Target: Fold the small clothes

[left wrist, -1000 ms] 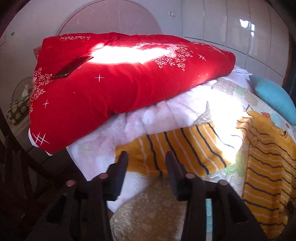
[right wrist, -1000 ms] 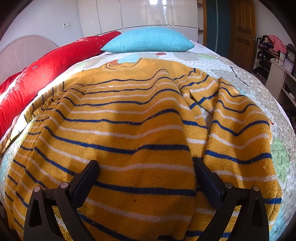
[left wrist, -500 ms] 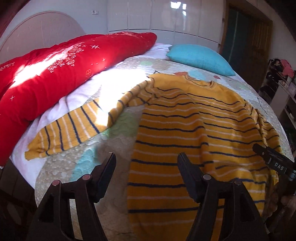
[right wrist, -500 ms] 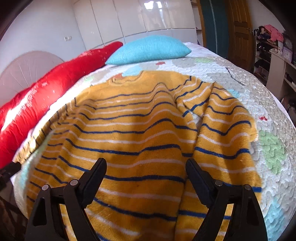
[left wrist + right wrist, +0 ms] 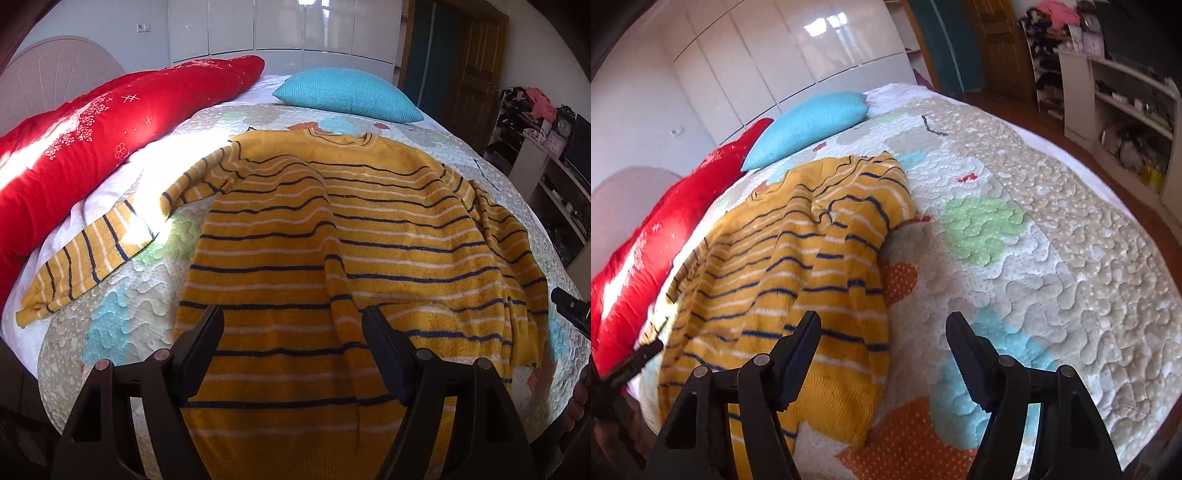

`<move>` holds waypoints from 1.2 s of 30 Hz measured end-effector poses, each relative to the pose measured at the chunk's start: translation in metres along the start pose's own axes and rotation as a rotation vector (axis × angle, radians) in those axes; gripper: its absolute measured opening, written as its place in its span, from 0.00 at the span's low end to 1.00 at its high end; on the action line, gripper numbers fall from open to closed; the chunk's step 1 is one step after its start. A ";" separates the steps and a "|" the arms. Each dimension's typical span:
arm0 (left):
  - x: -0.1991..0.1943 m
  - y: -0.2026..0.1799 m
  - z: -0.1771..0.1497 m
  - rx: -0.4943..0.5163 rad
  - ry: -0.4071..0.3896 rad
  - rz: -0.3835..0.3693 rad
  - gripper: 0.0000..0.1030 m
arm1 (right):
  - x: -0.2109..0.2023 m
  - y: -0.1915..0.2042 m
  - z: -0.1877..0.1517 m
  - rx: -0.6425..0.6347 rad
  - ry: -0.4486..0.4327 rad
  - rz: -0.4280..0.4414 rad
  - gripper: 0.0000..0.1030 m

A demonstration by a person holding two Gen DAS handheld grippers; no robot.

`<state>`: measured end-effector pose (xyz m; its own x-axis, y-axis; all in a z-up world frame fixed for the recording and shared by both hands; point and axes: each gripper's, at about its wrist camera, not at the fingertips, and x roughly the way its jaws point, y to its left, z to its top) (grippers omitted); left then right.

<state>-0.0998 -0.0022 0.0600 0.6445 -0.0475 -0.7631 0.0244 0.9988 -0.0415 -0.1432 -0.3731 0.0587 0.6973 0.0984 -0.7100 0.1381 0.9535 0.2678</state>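
A yellow sweater (image 5: 332, 236) with navy and white stripes lies spread on the quilted bed (image 5: 140, 295), collar at the far end. Its left sleeve (image 5: 92, 254) stretches out to the left; its right sleeve is folded over the body. My left gripper (image 5: 293, 325) is open and empty above the sweater's hem. My right gripper (image 5: 882, 328) is open and empty above the sweater's right edge (image 5: 849, 295) and the bare quilt (image 5: 1034, 258). The right gripper's tip shows in the left wrist view (image 5: 570, 308).
A long red pillow (image 5: 92, 133) lies along the bed's left side and a turquoise pillow (image 5: 347, 96) at the far end. White wardrobes stand behind. Shelves with clutter (image 5: 1126, 110) and a wooden door (image 5: 469, 74) are to the right.
The left gripper has swung right from the left sleeve to over the sweater's hem and opened wider. The right gripper has swung right, off the sweater's middle to its right edge.
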 end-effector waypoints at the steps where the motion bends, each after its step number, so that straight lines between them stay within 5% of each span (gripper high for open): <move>1: 0.001 -0.001 0.000 0.003 0.004 -0.002 0.74 | -0.006 0.010 -0.006 -0.052 -0.027 -0.010 0.73; 6: 0.002 -0.007 -0.004 0.018 0.018 -0.012 0.74 | -0.004 0.058 -0.032 -0.288 0.003 0.054 0.61; 12: 0.001 -0.006 -0.008 0.016 0.027 -0.016 0.74 | 0.026 0.071 -0.055 -0.362 0.079 0.052 0.49; 13: 0.002 -0.005 -0.008 0.015 0.029 -0.016 0.74 | 0.028 0.073 -0.056 -0.374 0.071 0.030 0.45; 16: 0.002 -0.005 -0.009 0.009 0.034 -0.019 0.74 | 0.034 0.075 -0.051 -0.371 0.073 0.012 0.12; 18: 0.002 -0.004 -0.009 0.010 0.033 -0.020 0.74 | 0.026 0.068 -0.041 -0.321 0.066 0.054 0.08; 21: 0.002 -0.001 -0.008 0.001 0.034 -0.018 0.74 | 0.000 0.039 -0.015 -0.157 0.004 0.125 0.08; 23: 0.002 0.004 -0.007 -0.017 0.037 -0.022 0.74 | -0.016 0.008 0.006 -0.057 -0.072 0.054 0.08; 25: 0.004 0.010 -0.007 -0.040 0.040 -0.025 0.74 | -0.027 -0.031 0.024 0.029 -0.134 -0.116 0.07; 28: 0.004 0.018 -0.006 -0.071 0.039 -0.030 0.74 | -0.038 -0.085 0.041 0.124 -0.205 -0.502 0.08; 30: 0.003 0.022 -0.006 -0.085 0.035 -0.026 0.74 | -0.045 -0.108 0.046 0.191 -0.215 -0.634 0.12; 32: 0.003 0.024 -0.006 -0.093 0.034 -0.020 0.74 | -0.052 -0.114 0.046 0.238 -0.208 -0.624 0.16; 35: 0.005 0.027 -0.006 -0.097 0.037 -0.011 0.74 | -0.049 -0.093 0.038 0.203 -0.185 -0.477 0.46; 36: 0.006 0.028 -0.006 -0.097 0.040 -0.007 0.74 | -0.042 -0.080 0.034 0.176 -0.162 -0.404 0.46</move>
<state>-0.0995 0.0255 0.0502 0.6139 -0.0568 -0.7874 -0.0464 0.9931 -0.1077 -0.1602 -0.4636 0.0893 0.6623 -0.3297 -0.6727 0.5285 0.8421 0.1076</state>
